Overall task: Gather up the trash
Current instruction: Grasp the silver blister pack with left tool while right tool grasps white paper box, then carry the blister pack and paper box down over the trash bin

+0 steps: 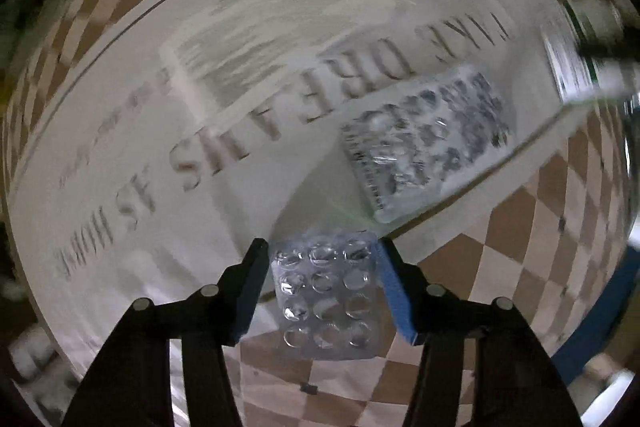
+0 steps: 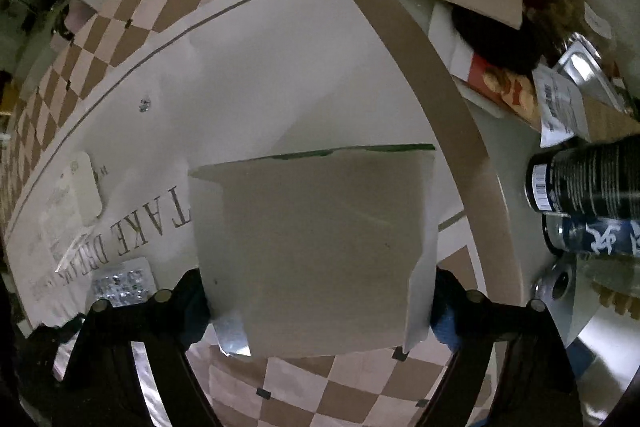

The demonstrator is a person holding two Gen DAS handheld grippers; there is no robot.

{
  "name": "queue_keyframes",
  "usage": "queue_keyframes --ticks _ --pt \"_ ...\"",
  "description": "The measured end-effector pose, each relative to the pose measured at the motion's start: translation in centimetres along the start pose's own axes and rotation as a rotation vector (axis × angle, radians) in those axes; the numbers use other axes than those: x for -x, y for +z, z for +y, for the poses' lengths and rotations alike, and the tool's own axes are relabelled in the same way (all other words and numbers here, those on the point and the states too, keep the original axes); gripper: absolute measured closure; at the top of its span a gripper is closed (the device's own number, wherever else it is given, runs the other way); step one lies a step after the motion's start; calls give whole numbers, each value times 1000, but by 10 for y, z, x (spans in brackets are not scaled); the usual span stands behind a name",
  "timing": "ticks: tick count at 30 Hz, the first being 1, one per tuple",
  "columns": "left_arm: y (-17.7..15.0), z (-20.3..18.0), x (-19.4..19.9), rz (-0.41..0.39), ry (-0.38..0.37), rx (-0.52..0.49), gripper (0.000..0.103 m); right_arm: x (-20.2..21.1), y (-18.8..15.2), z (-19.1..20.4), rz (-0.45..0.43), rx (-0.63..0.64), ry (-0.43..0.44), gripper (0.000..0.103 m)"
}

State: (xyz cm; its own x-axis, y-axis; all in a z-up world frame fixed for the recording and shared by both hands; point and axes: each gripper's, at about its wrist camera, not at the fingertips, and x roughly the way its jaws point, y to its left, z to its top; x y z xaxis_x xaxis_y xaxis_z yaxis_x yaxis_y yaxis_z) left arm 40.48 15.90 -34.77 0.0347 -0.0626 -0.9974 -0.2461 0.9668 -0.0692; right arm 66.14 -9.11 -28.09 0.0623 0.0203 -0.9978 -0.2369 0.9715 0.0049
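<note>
Left gripper [image 1: 322,281]: lower centre of frame, pointing down, blue-padded fingers [image 1: 394,289] closed against a held item. Right gripper [image 2: 318,301]: lower centre, pointing down, jaws wide, gripping a held item.

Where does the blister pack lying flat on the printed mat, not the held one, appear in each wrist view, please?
Left wrist: blister pack, right of centre, blurred.
Right wrist: same pack, lower left, beside the right gripper.
Shared landmark: the mat's printed lettering.
</note>
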Motion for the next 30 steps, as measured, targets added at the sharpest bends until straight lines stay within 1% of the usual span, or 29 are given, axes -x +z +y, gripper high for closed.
queue_keyframes --ticks 2,4,5,6,8,10,13,15,16,17,18,19,20,21,22,23,24,25,28,30 --pt "-7 15 2 2 -39 95 52 3 -8 2 14 8 24 16" --pt "-18 28 2 3 -75 175 52 4 -20 11 35 53 35 16" --pt "-23 32 3 -3 -96 193 52 4 -29 17 51 79 47 16" --pt "-28 35 1 7 -109 208 52 5 -38 22 64 100 58 16" --pt "-36 41 -7 43 -127 211 50 4 -51 32 84 138 67 16" --pt "-39 39 -8 36 -127 193 48 0 -60 42 94 160 50 16" --pt "-36 33 -13 50 -123 182 40 -9 -62 48 104 153 28 14" --pt "-32 24 -17 62 -104 176 32 -14 -63 50 100 141 18 13" --pt "-21 16 -18 67 -90 172 30 -15 -63 51 93 137 9 13" --pt "-18 7 -19 71 -63 162 28 -15 -63 52 88 136 2 13" --pt "-16 -3 -21 72 -27 159 28 -16 -62 53 84 133 -4 13" --pt "-10 -20 -20 71 -2 162 29 -18 -61 56 77 129 -9 13" --pt "-10 -28 -21 67 25 165 29 -18 -61 56 70 128 -15 14" --pt "-10 -32 -20 53 33 178 34 -19 -61 56 62 132 -23 14" --pt "-13 -43 -20 49 24 188 37 -20 -62 57 57 136 -28 14" --pt "-18 -56 -19 41 26 189 45 -20 -63 57 50 139 -32 15" --pt "-19 -60 -17 26 28 187 50 -21 -61 60 44 140 -33 16" --pt "-19 -66 -16 28 30 180 50 -20 -62 59 39 141 -33 17" --pt "-21 -76 -14 22 29 172 50 -21 -76 75 33 144 -34 18" --pt "-22 -81 -10 6 29 173 50 -18 -83 77 24 144 -17 18"
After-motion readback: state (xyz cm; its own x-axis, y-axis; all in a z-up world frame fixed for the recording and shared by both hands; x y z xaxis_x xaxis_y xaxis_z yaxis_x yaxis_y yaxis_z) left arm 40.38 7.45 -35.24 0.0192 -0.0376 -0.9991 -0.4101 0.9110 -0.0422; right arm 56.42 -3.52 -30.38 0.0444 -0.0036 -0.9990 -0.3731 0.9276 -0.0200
